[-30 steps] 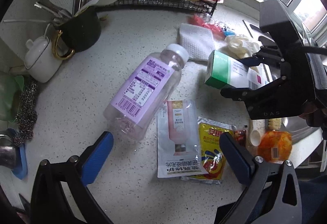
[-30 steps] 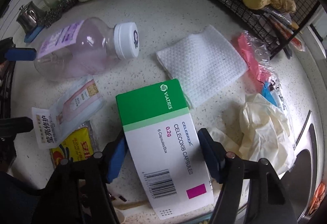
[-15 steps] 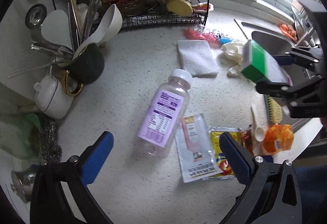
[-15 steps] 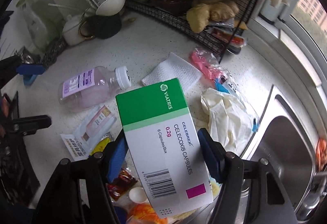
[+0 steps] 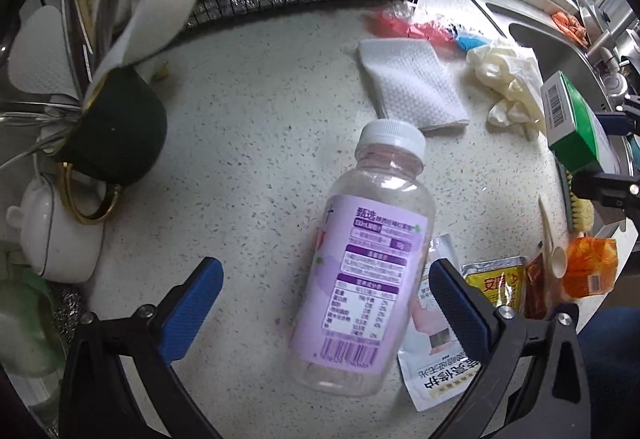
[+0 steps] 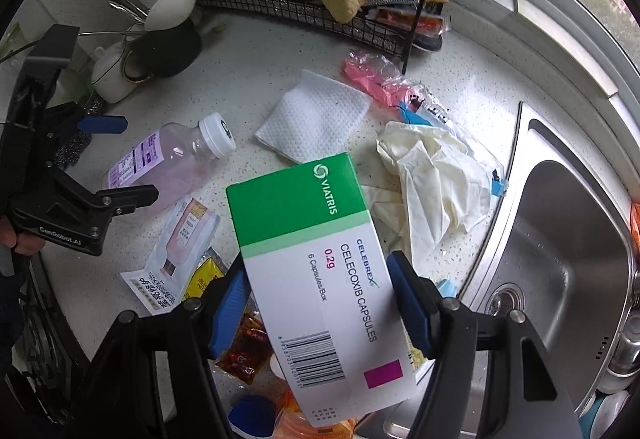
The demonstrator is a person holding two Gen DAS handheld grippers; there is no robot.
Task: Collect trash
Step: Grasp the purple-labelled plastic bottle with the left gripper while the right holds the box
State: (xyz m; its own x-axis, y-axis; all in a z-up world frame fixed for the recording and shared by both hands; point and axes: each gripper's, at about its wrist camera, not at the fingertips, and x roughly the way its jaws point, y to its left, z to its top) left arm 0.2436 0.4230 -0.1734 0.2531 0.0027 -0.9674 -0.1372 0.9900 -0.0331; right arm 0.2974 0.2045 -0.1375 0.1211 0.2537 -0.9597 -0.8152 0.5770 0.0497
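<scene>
A clear bottle (image 5: 372,247) with a purple label and white cap lies on its side on the speckled counter. My left gripper (image 5: 322,271) hangs over it with the lower body between the blue pads; the jaws are closing and gaps still show on both sides. My right gripper (image 6: 316,271) is shut on a green and white medicine box (image 6: 316,259), held up above the counter near the sink. More litter lies around: a white napkin (image 6: 316,119), crumpled cream gloves (image 6: 436,175), pink plastic wrap (image 6: 372,79) and flat sachets (image 6: 176,251).
A black wire rack (image 6: 400,39) with ginger stands at the back. A dark mug (image 5: 116,127) full of utensils and a white teapot (image 5: 52,235) sit at the left. The steel sink (image 6: 560,259) is on the right, under the window.
My left gripper has come down and across until its pads straddle the bottle. My right gripper has lifted the box higher off the counter and rolled it.
</scene>
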